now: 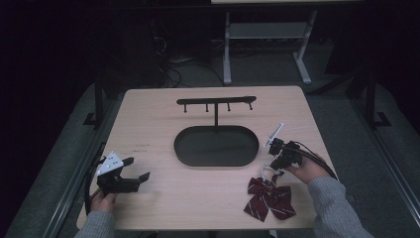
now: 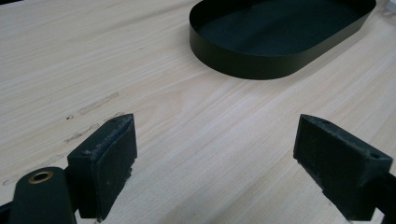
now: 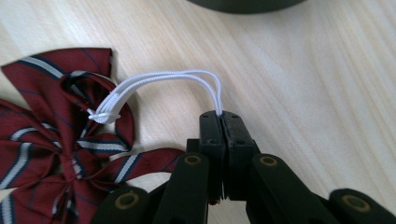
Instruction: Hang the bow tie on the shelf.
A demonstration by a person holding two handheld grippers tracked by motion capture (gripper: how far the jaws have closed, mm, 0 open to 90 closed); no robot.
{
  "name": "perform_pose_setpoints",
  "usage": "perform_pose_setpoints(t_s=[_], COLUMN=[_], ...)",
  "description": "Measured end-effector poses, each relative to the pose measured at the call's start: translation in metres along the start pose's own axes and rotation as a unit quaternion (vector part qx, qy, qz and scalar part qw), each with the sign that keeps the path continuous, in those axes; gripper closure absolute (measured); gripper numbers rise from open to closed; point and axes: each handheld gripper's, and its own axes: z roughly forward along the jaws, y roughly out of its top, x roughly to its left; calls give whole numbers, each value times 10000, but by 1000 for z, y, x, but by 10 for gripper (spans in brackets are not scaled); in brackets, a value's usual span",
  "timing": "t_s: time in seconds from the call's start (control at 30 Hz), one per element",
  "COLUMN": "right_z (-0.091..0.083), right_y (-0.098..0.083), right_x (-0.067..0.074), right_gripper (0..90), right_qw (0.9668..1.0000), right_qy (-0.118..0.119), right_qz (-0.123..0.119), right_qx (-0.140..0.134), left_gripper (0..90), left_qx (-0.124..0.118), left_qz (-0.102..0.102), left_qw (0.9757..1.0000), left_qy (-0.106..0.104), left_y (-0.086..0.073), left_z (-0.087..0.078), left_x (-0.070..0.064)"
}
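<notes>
Right gripper clamped on white elastic loop of bow tie. Left gripper open, idle at 8 o'clock. Next: lift toward hook stand at 12 o'clock.

a pale wooden table with rounded corners carries everything, its grain running lengthwise and a few faint dark scuffs at about 9 o'clock of its middle. a black oval tray sits near the centre, a thin post rising from its 12 o'clock rim to a bar with small pegs. a dark red bow tie with pale stripes lies at 4 o'clock from the tray, near the table's front edge, its white elastic loop lifted off the wood.
</notes>
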Motion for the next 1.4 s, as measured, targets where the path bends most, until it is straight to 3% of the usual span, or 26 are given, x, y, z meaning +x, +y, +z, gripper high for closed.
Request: perform_pose_setpoints(t_s=[0.47,0.63,1.4], right_z=[-30,-41,-71], right_y=[7,11,21], right_x=[17,23,40], right_gripper=[878,879,878], right_qw=[9988,9980,9955], right_qy=[-34,-92,-29], right_qz=[-263,-421,-720], right_qx=[-404,-467,-622], left_gripper=[129,129,129], left_qx=[-7,-14,-27], left_qz=[4,-1,59], left_qw=[10000,10000,10000], left_qy=[-4,-4,-1], left_y=[0,0,1], left_z=[0,0,0], left_x=[-1,-2,-2])
